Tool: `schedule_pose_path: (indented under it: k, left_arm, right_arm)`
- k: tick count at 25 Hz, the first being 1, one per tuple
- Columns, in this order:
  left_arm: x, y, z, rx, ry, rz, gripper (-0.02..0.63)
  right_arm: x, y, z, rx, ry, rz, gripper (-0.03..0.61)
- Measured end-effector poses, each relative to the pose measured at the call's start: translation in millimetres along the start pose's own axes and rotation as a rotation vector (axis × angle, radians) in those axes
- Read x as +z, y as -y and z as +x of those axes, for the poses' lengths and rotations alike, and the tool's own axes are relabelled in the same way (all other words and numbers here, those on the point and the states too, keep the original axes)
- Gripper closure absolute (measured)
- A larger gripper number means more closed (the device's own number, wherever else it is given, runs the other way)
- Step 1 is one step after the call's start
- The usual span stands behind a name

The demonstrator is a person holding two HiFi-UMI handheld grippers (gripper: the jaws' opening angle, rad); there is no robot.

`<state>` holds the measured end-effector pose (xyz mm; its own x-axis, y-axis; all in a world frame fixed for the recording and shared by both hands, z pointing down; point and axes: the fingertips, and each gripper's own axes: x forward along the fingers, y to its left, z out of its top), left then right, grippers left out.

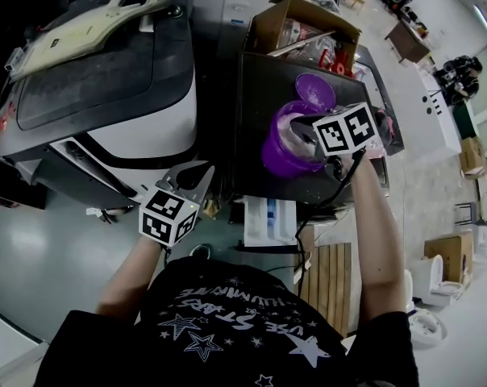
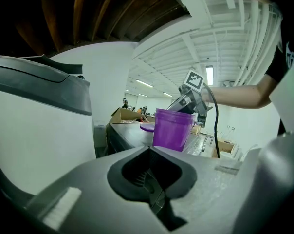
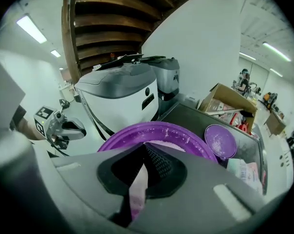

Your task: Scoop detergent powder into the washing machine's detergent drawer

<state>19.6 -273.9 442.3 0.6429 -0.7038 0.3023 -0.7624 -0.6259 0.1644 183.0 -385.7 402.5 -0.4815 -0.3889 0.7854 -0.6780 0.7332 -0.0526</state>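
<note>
A purple tub (image 1: 285, 147) of white powder (image 3: 167, 144) stands open on the dark table (image 1: 258, 95), with its purple lid (image 1: 315, 91) lying just behind it. My right gripper (image 1: 318, 153) points down over the tub's mouth, shut on a pale pink scoop handle (image 3: 137, 189); the scoop's bowl is hidden. The grey and white washing machine (image 1: 106, 95) stands to the left of the table. My left gripper (image 1: 197, 172) hangs at the machine's front corner, jaws together with nothing between them. The left gripper view shows the tub (image 2: 172, 129) and the right gripper beyond it.
An open cardboard box (image 1: 304, 31) of goods sits at the table's far end. A white packet (image 1: 269, 220) lies at the near table edge, and a slatted wooden board (image 1: 328, 280) is on the floor to the right.
</note>
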Motion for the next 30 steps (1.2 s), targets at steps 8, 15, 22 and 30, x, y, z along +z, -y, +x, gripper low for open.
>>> schedule_pose_path:
  k: [8,15,22,30]
  left_arm:
    - [0,-3,-5,0.009,0.004,-0.003,0.614]
    - [1,1,-3,0.006,0.008,-0.001,0.614]
    - [2,4,-3,0.010,0.008,0.009,0.614]
    - [4,12,-2,0.016,0.003,0.026,0.614]
  right_arm:
    - [3,-9,-3,0.077,0.014,0.086,0.545]
    - [7,-7,-12,0.112,0.063,0.168,0.545]
    - [8,-6,-21,0.091,0.094,0.210,0.546]
    - [15,7,-32,0.092,0.184,0.291,0.546]
